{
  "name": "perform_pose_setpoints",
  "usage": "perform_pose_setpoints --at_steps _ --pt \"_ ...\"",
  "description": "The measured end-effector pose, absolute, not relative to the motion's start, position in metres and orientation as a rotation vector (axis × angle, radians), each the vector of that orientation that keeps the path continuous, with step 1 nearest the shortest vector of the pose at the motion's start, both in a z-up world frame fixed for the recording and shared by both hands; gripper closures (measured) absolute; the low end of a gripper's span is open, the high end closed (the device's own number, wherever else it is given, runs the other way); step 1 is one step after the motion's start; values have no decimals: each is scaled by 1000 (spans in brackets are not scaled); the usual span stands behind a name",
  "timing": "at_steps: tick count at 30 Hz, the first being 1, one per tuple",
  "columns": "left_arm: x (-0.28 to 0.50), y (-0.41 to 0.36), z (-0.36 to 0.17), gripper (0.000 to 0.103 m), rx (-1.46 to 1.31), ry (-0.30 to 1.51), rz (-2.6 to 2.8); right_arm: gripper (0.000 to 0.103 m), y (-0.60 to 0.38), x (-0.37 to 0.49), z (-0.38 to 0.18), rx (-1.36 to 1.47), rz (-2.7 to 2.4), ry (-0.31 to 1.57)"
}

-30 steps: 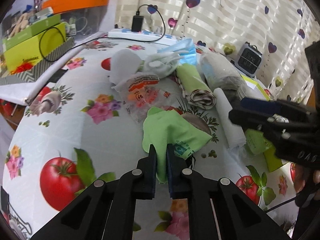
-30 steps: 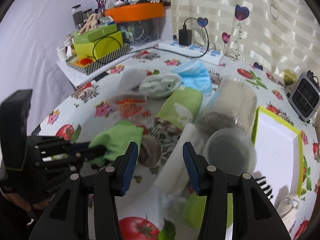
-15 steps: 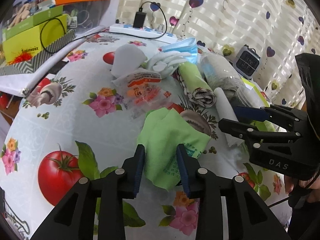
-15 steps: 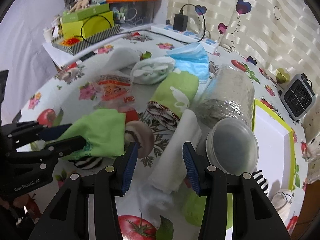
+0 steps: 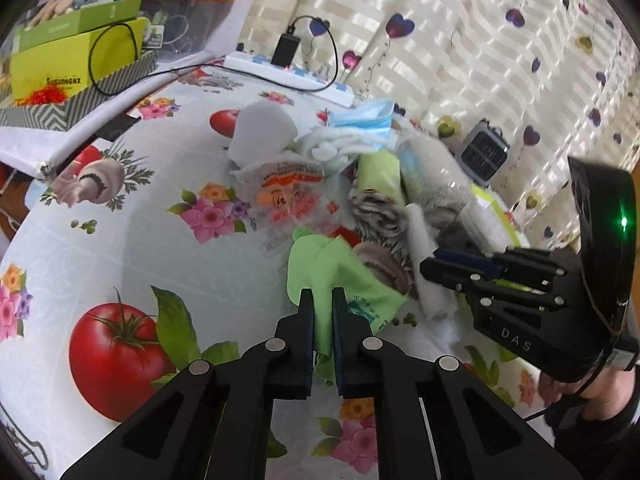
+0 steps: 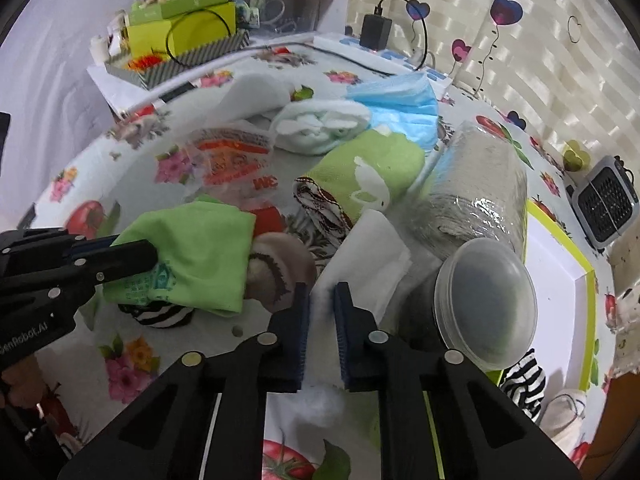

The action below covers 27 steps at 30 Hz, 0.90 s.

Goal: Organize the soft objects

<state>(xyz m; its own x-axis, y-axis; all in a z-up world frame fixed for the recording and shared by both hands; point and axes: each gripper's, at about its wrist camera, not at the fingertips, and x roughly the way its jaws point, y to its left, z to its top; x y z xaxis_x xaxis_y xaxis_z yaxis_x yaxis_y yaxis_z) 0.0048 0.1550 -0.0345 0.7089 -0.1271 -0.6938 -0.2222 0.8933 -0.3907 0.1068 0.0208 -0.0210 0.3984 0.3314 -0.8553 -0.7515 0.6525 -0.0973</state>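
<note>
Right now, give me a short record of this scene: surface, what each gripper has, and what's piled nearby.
surface: tablecloth printed with fruit and flowers
left gripper: shut on green cloth
right gripper: jaws closing on white padding roll
nearby pile: blue face mask, rolled green towel, clear round container

The table (image 5: 120, 240) wears a pale cloth printed with tomatoes, mushrooms and flowers. A heap of soft things lies on it: a bright green cloth (image 6: 200, 248), a rolled green towel (image 6: 360, 176), a white roll of padding (image 6: 368, 256), a blue face mask (image 6: 400, 100), a crinkly printed packet (image 6: 232, 160) and a wrapped grey bundle (image 6: 480, 192). A white tray with a green rim (image 6: 560, 280) sits beside them, and a white power strip (image 5: 288, 76) lies at the far edge.
</note>
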Motion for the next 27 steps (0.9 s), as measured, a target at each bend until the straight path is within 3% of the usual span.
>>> perform_pose_setpoints --at_steps 12,20,22,23,24,27 --pt "-15 166 -5 96 -535 685 34 92 10 81 8 -406 846 860" --pt "-20 163 -3 96 -463 719 40 92 2 63 6 -384 891 872" --pt "-18 158 -7 83 -419 750 66 92 0 60 4 -381 894 878" --pt "-15 155 -10 68 -393 765 75 92 -1 59 3 -380 894 881" --pt "-12 151 -12 63 -360 782 78 92 -2 58 2 -379 895 885" --pt "0 135 -20 61 -249 820 77 92 -6 56 0 -373 897 895"
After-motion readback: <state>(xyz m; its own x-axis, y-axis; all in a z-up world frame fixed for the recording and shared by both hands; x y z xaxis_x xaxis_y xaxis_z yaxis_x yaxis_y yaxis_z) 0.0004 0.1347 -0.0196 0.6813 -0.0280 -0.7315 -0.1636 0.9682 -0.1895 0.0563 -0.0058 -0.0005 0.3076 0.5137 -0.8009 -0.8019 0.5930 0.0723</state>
